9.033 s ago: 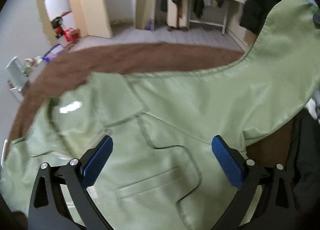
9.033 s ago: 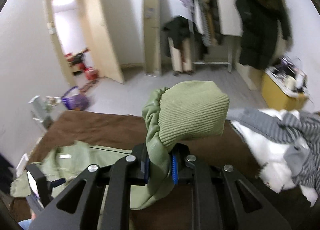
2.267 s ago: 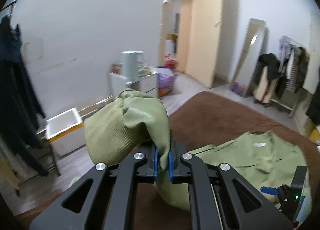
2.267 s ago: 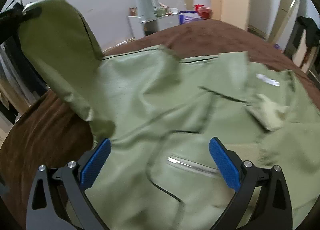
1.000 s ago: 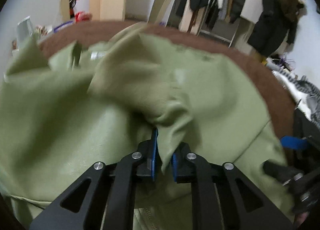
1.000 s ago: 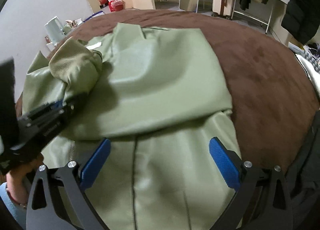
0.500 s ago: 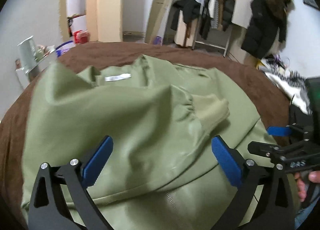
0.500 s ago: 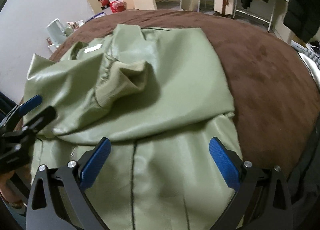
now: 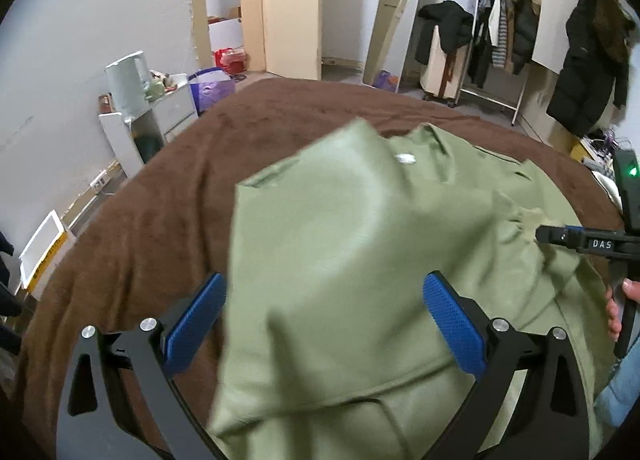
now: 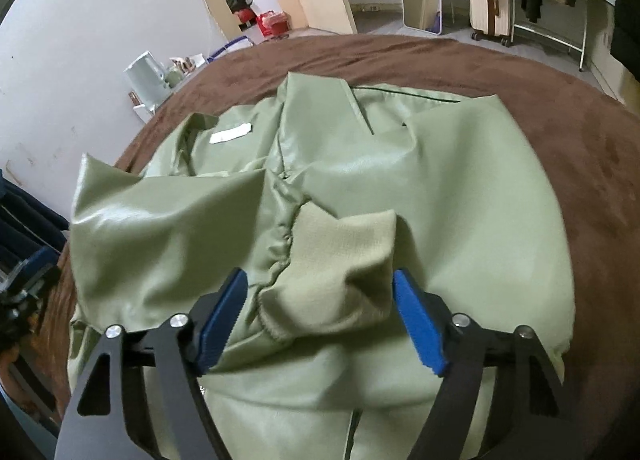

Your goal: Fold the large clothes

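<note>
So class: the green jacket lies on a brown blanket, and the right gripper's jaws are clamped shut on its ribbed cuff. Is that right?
Not quite. The right gripper has been closing, but its jaws only straddle the ribbed cuff, as the right wrist view shows. The green jacket does lie on the brown blanket.

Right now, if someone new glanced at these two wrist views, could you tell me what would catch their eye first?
The pale green jacket spread over the brown blanket dominates both views, its sleeves folded across the body. The ribbed cuff lies between the blue pads of the right gripper, whose jaws have just been closing but do not yet pinch it. The left gripper hangs wide open over the jacket's left edge.
</note>
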